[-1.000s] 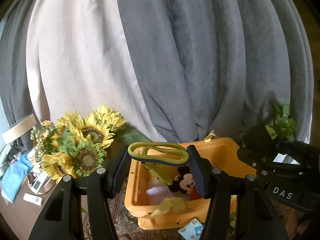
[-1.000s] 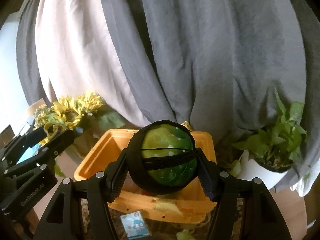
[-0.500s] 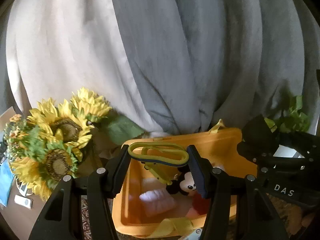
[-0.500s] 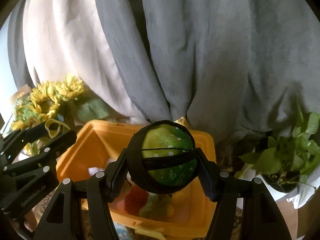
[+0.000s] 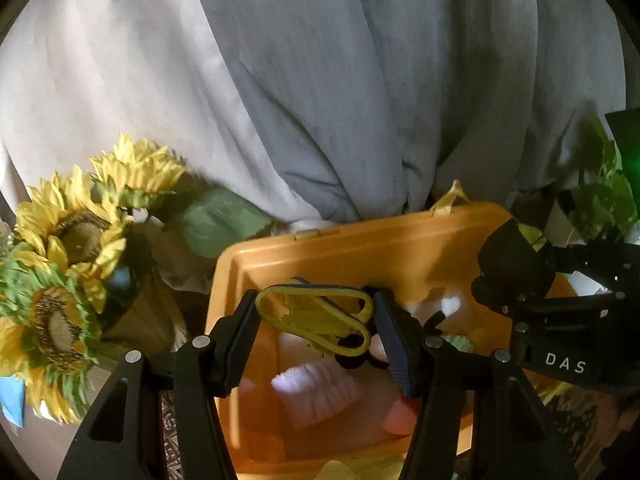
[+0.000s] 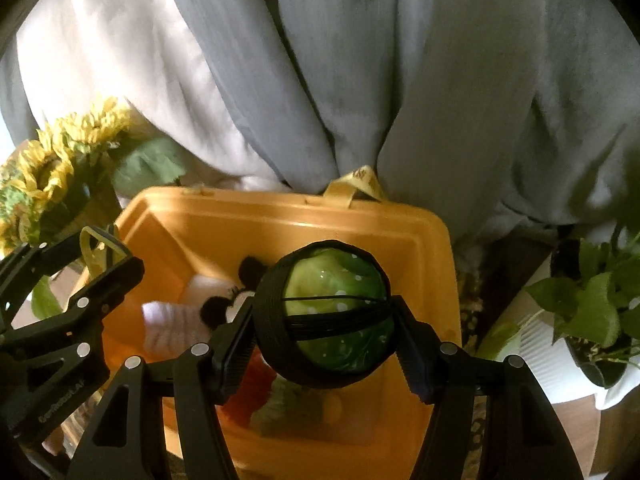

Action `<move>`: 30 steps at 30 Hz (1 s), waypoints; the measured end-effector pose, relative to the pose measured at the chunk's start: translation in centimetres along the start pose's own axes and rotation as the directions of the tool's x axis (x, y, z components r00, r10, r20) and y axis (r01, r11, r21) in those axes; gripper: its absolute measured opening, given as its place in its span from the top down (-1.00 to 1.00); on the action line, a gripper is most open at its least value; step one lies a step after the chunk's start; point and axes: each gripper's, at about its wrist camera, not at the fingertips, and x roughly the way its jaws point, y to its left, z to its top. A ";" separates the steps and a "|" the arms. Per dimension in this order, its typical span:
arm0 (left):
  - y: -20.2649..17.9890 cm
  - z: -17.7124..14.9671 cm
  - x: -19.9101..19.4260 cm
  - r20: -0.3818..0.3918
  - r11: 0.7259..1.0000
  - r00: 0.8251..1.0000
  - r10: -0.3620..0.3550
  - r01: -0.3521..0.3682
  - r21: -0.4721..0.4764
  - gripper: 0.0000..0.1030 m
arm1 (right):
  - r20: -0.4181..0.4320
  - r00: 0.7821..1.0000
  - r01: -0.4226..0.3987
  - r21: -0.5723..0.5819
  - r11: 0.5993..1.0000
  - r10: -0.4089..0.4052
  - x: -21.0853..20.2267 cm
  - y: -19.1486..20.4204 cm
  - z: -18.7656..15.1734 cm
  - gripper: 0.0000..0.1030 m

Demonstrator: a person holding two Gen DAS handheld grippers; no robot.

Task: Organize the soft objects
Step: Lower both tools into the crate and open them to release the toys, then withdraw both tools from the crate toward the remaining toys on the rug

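Note:
An orange bin (image 5: 360, 248) (image 6: 280, 216) holds soft toys: a black-and-white mouse plush (image 6: 228, 304), a pale pink ribbed toy (image 5: 316, 392) (image 6: 168, 324) and a red one (image 6: 252, 392). My left gripper (image 5: 316, 316) is shut on a yellow looped band (image 5: 312, 312) and holds it above the bin's left half. It shows at the left in the right wrist view (image 6: 108, 256). My right gripper (image 6: 324, 316) is shut on a green ball with black straps (image 6: 332, 312) above the bin's middle. Its body shows at the right in the left wrist view (image 5: 560, 320).
Grey and white curtains (image 5: 320, 80) hang close behind the bin. A sunflower bouquet (image 5: 68, 264) (image 6: 48, 168) stands left of it. A potted green plant (image 6: 592, 304) in a white pot stands to its right. A patterned cloth (image 5: 170, 440) lies under the bin.
Both grippers have moved forward and tilted down over the bin with their loads. The bin now fills more of both views and its inside shows.

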 end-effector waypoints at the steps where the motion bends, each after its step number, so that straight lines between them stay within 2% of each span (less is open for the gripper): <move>1: 0.0 -0.1 0.3 -0.008 1.000 1.000 -0.001 0.001 0.003 -0.13 | -0.005 1.000 -0.002 0.002 1.000 0.002 0.2 0.0 0.0 -0.26; 2: -0.1 -0.1 0.5 -0.015 1.000 1.000 -0.003 0.003 0.006 -0.15 | -0.007 1.000 -0.006 0.006 1.000 0.006 0.3 -0.1 0.1 -0.29; 4: -0.1 -0.3 0.9 -0.028 1.000 1.000 -0.010 0.010 0.008 -0.43 | -0.007 1.000 -0.008 0.010 1.000 0.008 0.2 -0.2 0.2 -0.35; 11: 0.1 -0.3 0.5 -0.021 1.000 1.000 -0.010 0.010 -0.011 -0.48 | 0.043 0.999 0.011 0.026 1.000 -0.012 -1.2 -0.7 0.7 -0.37; 14: 0.0 -0.4 -0.3 -0.003 1.000 1.000 -0.009 0.009 -0.008 -0.69 | 0.066 0.998 0.010 0.039 0.999 -0.013 -2.2 -0.8 0.5 -0.37; 18: -0.1 -0.4 -1.7 0.029 1.000 1.000 0.002 -0.002 0.001 -0.70 | 0.102 0.995 0.016 0.052 0.999 -0.022 -3.6 -0.9 0.2 -0.37; 25: -0.5 -0.9 -5.7 0.121 1.000 0.992 0.027 -0.026 -0.005 -0.79 | 0.224 0.973 0.030 0.094 0.995 -0.050 -7.7 -1.2 -0.9 -0.38; 30: -0.7 -1.2 -8.6 0.177 0.999 0.984 0.028 -0.024 -0.027 -0.82 | 0.306 0.948 0.045 0.138 0.989 -0.086 -10.7 -1.6 -2.1 -0.56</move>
